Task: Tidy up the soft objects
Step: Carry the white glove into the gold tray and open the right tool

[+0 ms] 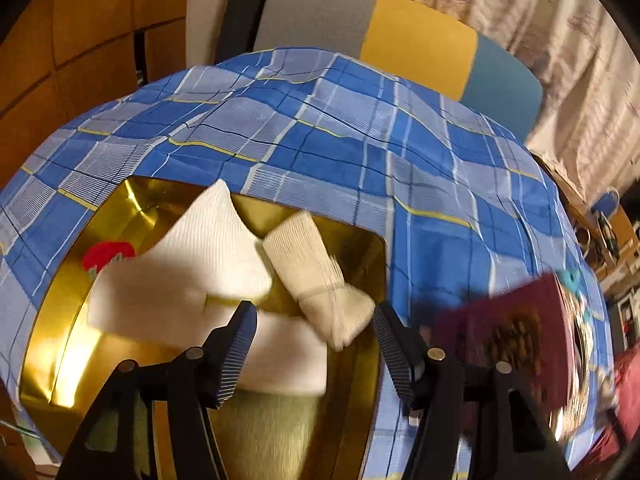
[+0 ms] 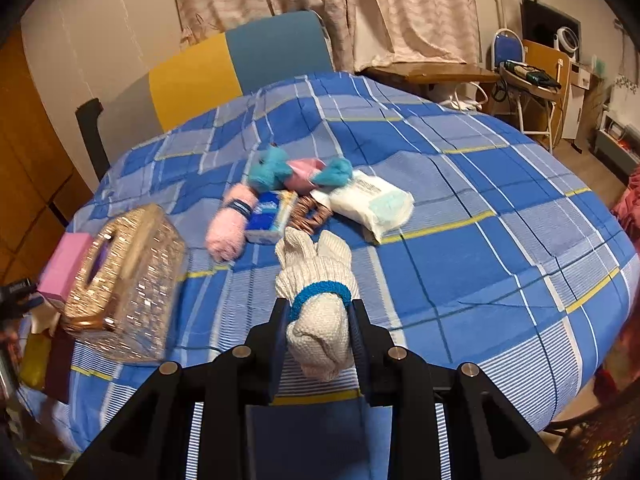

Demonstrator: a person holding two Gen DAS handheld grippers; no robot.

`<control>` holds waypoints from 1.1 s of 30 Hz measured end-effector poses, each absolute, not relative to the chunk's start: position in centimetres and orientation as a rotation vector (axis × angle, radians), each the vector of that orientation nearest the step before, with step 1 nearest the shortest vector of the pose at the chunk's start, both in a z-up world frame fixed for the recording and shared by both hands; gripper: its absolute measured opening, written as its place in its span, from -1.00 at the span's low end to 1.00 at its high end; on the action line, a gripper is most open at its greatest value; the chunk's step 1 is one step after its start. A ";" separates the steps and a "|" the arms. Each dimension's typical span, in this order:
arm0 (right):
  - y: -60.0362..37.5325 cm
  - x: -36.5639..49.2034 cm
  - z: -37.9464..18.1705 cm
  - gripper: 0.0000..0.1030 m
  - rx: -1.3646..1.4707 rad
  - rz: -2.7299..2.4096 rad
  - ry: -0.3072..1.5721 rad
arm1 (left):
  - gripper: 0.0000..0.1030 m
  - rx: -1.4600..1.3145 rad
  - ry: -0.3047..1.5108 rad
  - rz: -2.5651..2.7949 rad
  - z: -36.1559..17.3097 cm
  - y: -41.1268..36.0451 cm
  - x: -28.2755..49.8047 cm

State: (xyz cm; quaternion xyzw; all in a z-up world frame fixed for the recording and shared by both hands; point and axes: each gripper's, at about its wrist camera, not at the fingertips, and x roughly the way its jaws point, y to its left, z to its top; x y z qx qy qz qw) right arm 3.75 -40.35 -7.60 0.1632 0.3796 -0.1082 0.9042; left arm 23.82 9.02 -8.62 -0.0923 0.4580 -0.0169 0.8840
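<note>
In the left wrist view a gold box lies open on the blue plaid cloth. Inside it are a white knitted cloth, a cream rolled sock and something red. My left gripper is open just above the box, with the sock's end between the fingertips but not gripped. In the right wrist view my right gripper is shut on a cream knitted glove bundle with a blue band, held above the table. Beyond it lie a pink sock roll, teal and pink fluffy items and a wipes pack.
A glittery gold tissue box and a pink box stand at the table's left. A maroon box shows right of the left gripper. A small blue packet and copper rings lie mid-table. A chair stands behind the table.
</note>
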 end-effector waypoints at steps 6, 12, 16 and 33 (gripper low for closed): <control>-37.8 3.9 -4.5 -0.42 0.329 -0.162 0.718 | 0.19 -0.147 0.914 -0.083 -8.0 7.5 19.4; -34.4 4.2 -1.8 -0.42 0.322 -0.076 0.668 | 0.19 -0.092 0.884 -0.149 -7.5 5.4 15.8; -31.4 4.7 -0.7 -0.42 0.308 -0.003 0.657 | 0.19 -0.047 0.885 -0.207 -7.7 3.7 13.7; -14.7 9.3 -1.2 -0.42 0.189 0.341 0.727 | 0.19 -0.024 0.865 -0.229 -7.8 4.0 8.2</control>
